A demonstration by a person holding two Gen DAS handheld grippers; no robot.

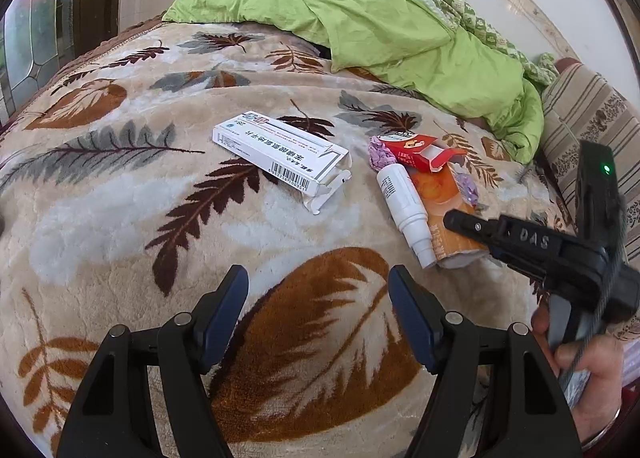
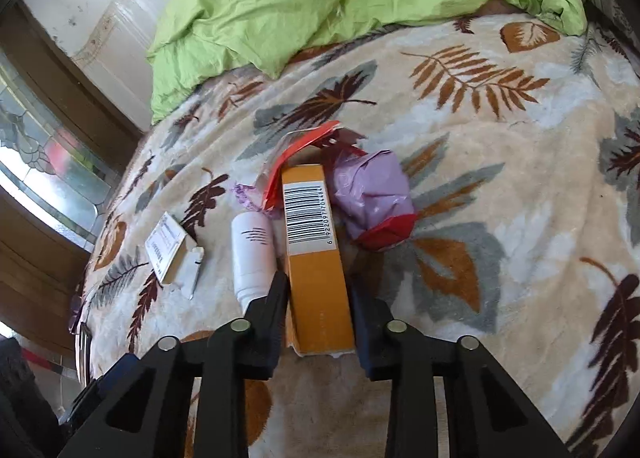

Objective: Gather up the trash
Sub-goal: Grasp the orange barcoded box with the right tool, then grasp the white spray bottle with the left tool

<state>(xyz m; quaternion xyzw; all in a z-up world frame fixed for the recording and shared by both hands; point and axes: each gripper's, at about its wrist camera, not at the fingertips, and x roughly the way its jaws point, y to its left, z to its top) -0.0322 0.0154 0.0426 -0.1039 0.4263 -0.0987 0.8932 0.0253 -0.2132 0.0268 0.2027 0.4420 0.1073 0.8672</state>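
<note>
Trash lies on a leaf-patterned blanket (image 1: 120, 217). An orange box (image 2: 316, 258) with a barcode sits between the fingers of my right gripper (image 2: 318, 290), which is shut on it. The box also shows in the left wrist view (image 1: 444, 209) under the right gripper (image 1: 450, 217). A white bottle (image 2: 254, 254) (image 1: 404, 205) lies just left of the box. A purple wad (image 2: 372, 189) and a red carton (image 1: 420, 151) lie behind it. A white medicine box (image 1: 276, 151) (image 2: 168, 250) lies further left. My left gripper (image 1: 318, 286) is open and empty above the blanket.
A green quilt (image 1: 360, 17) is bunched at the back of the bed. A striped cushion (image 1: 592, 117) lies at the right. A window (image 2: 48, 169) and a white wall are beyond the bed's left side.
</note>
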